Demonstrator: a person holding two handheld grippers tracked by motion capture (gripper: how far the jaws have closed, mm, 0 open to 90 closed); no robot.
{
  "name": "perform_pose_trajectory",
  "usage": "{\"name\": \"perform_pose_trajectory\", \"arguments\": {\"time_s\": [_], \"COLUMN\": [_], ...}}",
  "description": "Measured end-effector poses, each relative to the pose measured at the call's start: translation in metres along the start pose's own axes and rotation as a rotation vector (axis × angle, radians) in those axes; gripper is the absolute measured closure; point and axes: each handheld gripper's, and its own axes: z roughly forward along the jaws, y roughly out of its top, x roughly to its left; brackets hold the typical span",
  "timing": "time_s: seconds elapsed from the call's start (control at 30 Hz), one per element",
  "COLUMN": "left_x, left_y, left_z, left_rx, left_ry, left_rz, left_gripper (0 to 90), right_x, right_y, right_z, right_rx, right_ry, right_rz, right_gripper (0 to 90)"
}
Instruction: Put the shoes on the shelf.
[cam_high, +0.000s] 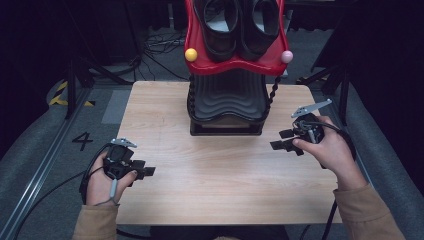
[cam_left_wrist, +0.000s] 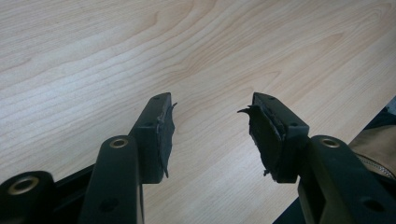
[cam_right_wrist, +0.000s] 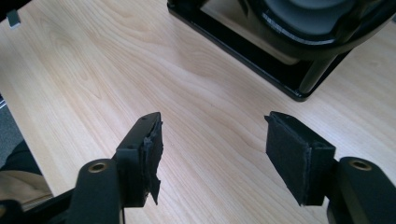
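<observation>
On the counter (cam_high: 220, 170) both grippers are hovering with jaws apart and empty, left gripper (cam_high: 145, 171) near-left, right gripper (cam_high: 284, 140) just beside the shoe rack (cam_high: 227, 107); approaching the shoes (cam_high: 239, 25) on the red top tier squarely looks best.

We're in a lab or recording studio here: black curtains close in the sides, cables (cam_high: 160, 45) sprawl across the grey floor behind the small wooden table (cam_high: 220, 195), metal stand legs (cam_high: 72, 87) sit on yellow-black hazard tape (cam_high: 59, 95), and a painted number 4 (cam_high: 82, 140) marks the floor station.
</observation>
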Motion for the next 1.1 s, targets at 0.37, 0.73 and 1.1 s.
{"name": "perform_pose_trajectory", "arguments": {"time_s": [0.37, 0.73, 1.1], "left_x": [0.000, 0.004, 0.007], "left_y": [0.001, 0.001, 0.002], "left_z": [0.004, 0.016, 0.023], "left_rx": [0.004, 0.051, 0.078], "left_ry": [0.014, 0.010, 0.011], "left_rz": [0.003, 0.004, 0.001], "left_gripper": [50.1, 49.7, 49.3], "right_x": [-0.017, -0.032, -0.038], "right_y": [-0.032, -0.053, -0.072], "right_z": [0.031, 0.054, 0.064], "right_rx": [0.006, 0.133, 0.269], "right_ry": [-0.011, -0.066, -0.116], "right_rz": [0.030, 0.051, 0.042], "right_gripper": [36.8, 36.1, 33.6]}}
